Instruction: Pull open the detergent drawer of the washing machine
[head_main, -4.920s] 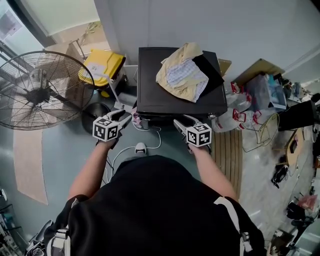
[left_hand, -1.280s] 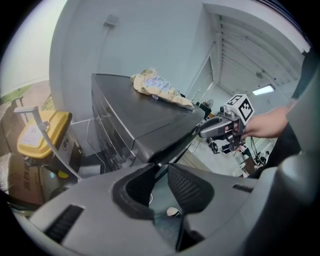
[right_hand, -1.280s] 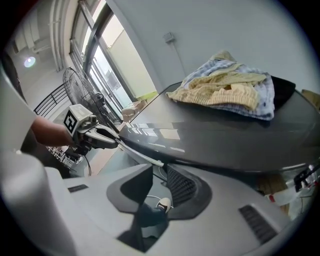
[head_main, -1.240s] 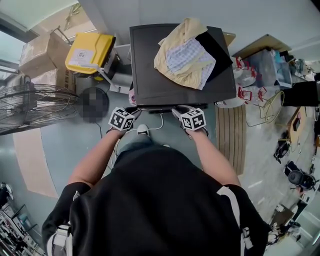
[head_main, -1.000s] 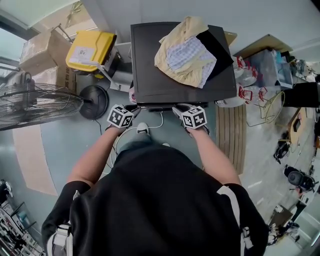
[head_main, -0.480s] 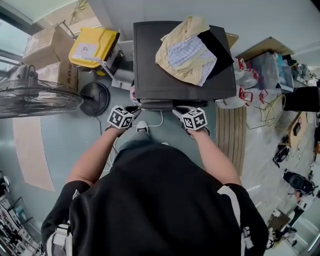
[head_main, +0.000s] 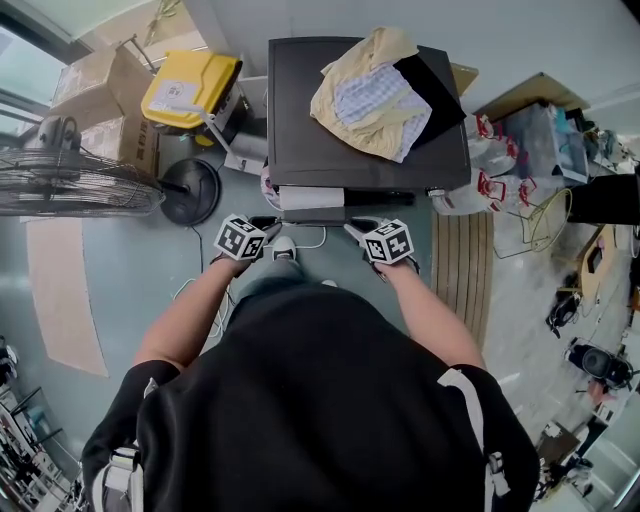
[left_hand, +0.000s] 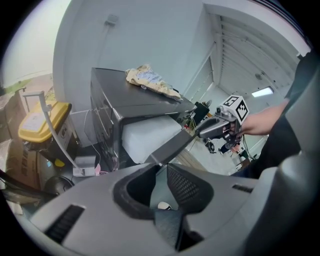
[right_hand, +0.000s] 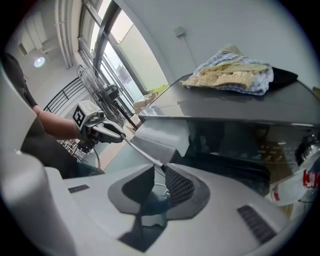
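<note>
The dark washing machine (head_main: 330, 110) stands in front of me. Its detergent drawer (head_main: 312, 199) sticks out of the front at the upper left, pale inside, with a dark front panel (head_main: 315, 216). My left gripper (head_main: 270, 224) is shut on the panel's left end, my right gripper (head_main: 353, 226) on its right end. In the left gripper view the panel (left_hand: 177, 142) runs from my left gripper (left_hand: 159, 161) across to the right gripper (left_hand: 220, 126). The right gripper view shows my right gripper (right_hand: 161, 167) pinching the panel's thin edge (right_hand: 142, 152), with the drawer body (right_hand: 160, 136) behind.
A heap of clothes (head_main: 375, 85) lies on the machine's lid. A yellow box (head_main: 190, 88), cardboard boxes (head_main: 95, 80) and a floor fan (head_main: 70, 185) stand to the left. Plastic bottles (head_main: 480, 185) and a wooden mat (head_main: 465, 270) are on the right. A white cable (head_main: 310, 240) lies on the floor.
The drawer has slid out of the machine's front, and its pale inside now shows. Both grippers have drawn back toward me with the panel.
</note>
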